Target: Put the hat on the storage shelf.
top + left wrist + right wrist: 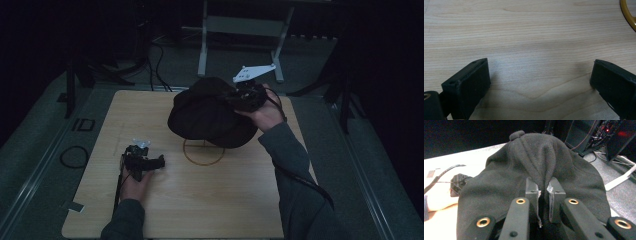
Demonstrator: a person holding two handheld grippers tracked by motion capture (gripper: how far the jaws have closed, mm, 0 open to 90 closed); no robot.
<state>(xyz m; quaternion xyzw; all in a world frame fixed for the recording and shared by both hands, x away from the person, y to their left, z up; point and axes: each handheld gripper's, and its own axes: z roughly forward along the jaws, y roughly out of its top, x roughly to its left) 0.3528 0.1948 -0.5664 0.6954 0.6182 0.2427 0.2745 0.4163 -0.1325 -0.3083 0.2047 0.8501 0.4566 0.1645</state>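
The right gripper (239,97) is pinching a fold of a black cloth (205,115) — a soft, hat-like bundle — and holding it raised over the far middle of the wooden counter (210,200). In the high view the cloth is hanging above a thin ring (192,154) marked on the counter and hiding its far part. The right gripper view is showing what the dim high view cannot — the jaws nearly together, with a ridge of fabric squeezed between them. The left gripper (150,161) is resting low at the near left of the counter, in the person's left hand (134,184). Its own view is showing both jaws spread wide over bare wood, grasping nothing, with the ring's edge curving in the corner.
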